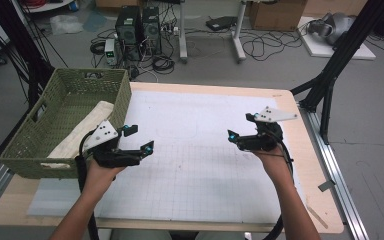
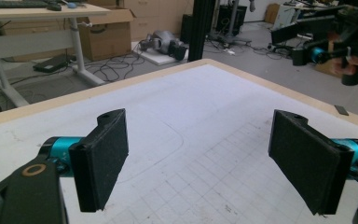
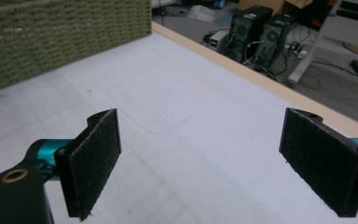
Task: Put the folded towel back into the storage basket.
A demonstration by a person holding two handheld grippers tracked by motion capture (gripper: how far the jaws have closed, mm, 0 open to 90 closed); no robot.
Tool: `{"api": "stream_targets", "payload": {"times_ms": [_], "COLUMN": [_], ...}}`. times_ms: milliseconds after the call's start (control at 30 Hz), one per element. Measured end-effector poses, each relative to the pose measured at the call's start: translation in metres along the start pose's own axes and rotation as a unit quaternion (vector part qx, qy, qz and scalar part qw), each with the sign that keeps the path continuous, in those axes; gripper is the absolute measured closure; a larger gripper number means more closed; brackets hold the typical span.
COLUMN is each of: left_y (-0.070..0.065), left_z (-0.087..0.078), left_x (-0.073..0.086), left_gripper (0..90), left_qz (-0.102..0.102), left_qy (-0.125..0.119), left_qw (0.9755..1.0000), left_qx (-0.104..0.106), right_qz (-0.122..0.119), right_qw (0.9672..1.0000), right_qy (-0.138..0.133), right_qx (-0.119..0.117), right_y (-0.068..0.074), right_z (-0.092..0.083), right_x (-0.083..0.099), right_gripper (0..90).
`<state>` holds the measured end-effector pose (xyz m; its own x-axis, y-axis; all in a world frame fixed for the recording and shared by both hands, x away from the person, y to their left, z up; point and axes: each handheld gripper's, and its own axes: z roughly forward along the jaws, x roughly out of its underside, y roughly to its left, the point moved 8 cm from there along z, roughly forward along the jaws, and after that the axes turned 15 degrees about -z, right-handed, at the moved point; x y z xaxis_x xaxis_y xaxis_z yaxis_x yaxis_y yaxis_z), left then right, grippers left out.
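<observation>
Grippers two: left gripper (image 1: 139, 138), right gripper (image 1: 240, 127), jaws wide; one basket (image 1: 55, 105).

Beyond your left gripper (image 1: 136, 140), past the table's far edge, two black computer towers (image 1: 139, 31) stand on the grey floor (image 1: 55, 55) amid a tangle of dark cables (image 1: 162, 64). Ahead of your right gripper (image 1: 241, 128), the white legs of a desk (image 1: 238, 35) come down to the floor, with a cardboard box (image 1: 277, 14) behind them. To the right of that gripper a black metal frame post (image 1: 341, 55) slants up, and a grey machine (image 1: 333, 26) sits on a white slab (image 1: 334, 46). Another black frame (image 1: 15, 45) rises to the left of your left gripper. The light is even and dim.
</observation>
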<state>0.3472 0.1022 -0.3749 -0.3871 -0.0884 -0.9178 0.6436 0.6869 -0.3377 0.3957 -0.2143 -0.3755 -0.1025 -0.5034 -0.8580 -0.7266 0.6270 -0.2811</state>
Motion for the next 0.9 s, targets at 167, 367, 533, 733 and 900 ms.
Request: {"api": "stream_targets", "payload": {"times_ms": [167, 367, 533, 733, 900], "left_y": [-0.004, -0.005, -0.005, -0.003, -0.002], "left_z": [0.013, 0.020, 0.022, 0.022, 0.022], "left_x": [0.015, 0.033, 0.050, 0.060, 0.062], "left_gripper": [20.3, 20.7, 20.6, 20.7, 20.7], "left_qz": [0.004, 0.018, 0.020, 0.021, 0.017], "left_qy": [0.007, 0.014, 0.026, 0.030, 0.032], "left_qw": [0.9999, 0.9997, 0.9995, 0.9993, 0.9993], "left_qx": [0.006, 0.004, 0.004, 0.001, 0.000], "right_qz": [0.003, 0.019, 0.030, 0.030, 0.027], "right_qw": [0.9998, 0.9994, 0.9989, 0.9987, 0.9987], "right_qy": [0.011, 0.014, 0.014, 0.021, 0.031], "right_qx": [0.013, 0.027, 0.033, 0.035, 0.030], "right_y": [0.012, 0.024, 0.029, 0.032, 0.035], "right_z": [-0.015, -0.030, -0.034, -0.034, -0.031], "right_x": [0.032, 0.061, 0.078, 0.083, 0.088], "right_gripper": [11.7, 11.7, 11.7, 11.7, 11.7]}}
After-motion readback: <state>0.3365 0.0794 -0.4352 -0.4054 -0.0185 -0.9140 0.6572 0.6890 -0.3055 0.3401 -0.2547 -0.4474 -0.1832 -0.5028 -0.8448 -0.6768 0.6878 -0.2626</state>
